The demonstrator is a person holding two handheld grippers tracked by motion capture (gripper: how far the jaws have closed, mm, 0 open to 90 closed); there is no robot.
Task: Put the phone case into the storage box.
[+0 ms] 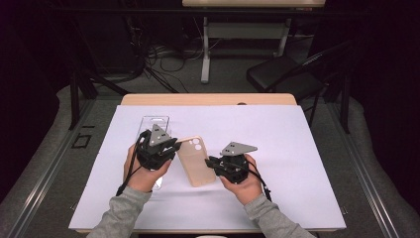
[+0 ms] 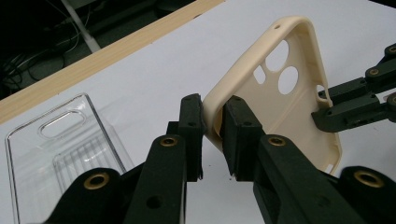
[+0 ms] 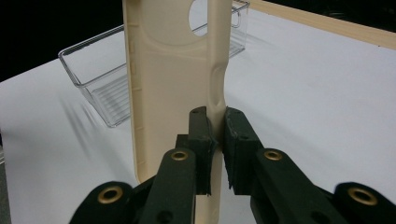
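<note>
Gripping opposite edges, both tongs hold a beige phone case (image 1: 196, 161) between them. The left tongs (image 2: 212, 133) clamp its rim; the right tongs (image 3: 215, 140) pinch its side wall.

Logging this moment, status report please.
Left hand-held gripper and right hand-held gripper both shut on beige phone case. Clear tray behind, nothing in the way.
</note>
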